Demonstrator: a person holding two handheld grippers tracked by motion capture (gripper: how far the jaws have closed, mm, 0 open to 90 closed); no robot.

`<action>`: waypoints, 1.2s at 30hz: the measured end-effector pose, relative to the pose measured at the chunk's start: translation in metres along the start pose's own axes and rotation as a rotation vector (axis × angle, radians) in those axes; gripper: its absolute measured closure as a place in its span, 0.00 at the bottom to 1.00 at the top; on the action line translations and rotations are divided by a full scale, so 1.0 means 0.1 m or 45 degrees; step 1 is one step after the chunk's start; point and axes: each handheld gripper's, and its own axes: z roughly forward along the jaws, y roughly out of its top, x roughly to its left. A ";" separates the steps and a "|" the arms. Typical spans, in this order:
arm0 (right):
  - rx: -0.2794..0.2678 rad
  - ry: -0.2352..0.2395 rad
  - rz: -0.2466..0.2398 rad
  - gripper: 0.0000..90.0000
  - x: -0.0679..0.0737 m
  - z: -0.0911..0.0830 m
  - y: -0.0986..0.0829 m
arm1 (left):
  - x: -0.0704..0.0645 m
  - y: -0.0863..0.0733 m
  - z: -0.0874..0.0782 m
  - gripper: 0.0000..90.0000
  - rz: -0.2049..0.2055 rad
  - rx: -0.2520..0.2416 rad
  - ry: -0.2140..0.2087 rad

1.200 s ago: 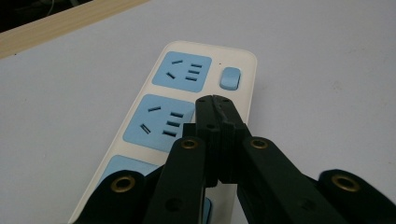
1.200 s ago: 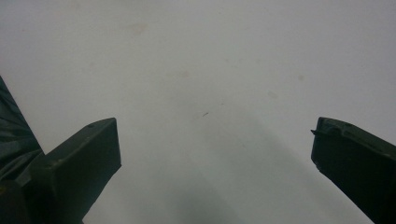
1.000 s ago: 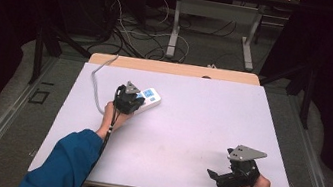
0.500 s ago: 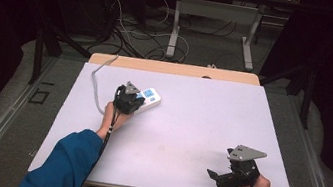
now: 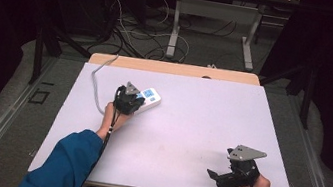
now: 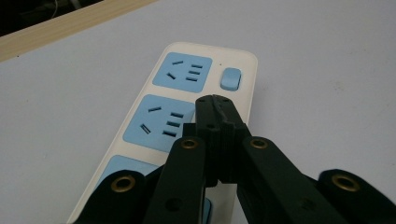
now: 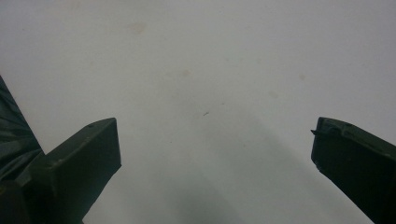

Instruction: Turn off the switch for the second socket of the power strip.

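A white power strip (image 5: pixel 151 95) with blue sockets lies on the white table (image 5: pixel 190 122) at the back left. Its blue switch (image 6: pixel 230 78) sits at the far end. My left gripper (image 5: pixel 133 101) is shut, with nothing between its jaws. In the left gripper view its tips (image 6: pixel 214 106) hover over the power strip (image 6: pixel 243 70), next to the middle socket and just short of the switch. Whether they touch the strip I cannot tell. My right gripper (image 5: pixel 214 175) rests near the front right edge, open. Its jaws (image 7: pixel 215 140) stand wide apart over bare table.
The strip's grey cord (image 5: pixel 96 87) curves off the table's back left. A wooden edge (image 5: pixel 173 68) runs along the far side. Beyond it, cables and a metal desk frame (image 5: pixel 215 15) stand on the floor.
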 end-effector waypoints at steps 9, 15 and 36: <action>0.001 0.008 0.003 0.01 0.00 0.00 0.00 | 0.00 0.00 0.00 1.00 0.013 0.015 -0.004; 0.005 0.009 -0.001 0.01 -0.01 0.00 0.00 | -0.01 -0.01 0.00 1.00 0.011 -0.005 0.005; 0.005 0.009 -0.002 0.01 -0.01 0.00 0.00 | -0.01 -0.02 0.00 1.00 0.014 -0.010 0.007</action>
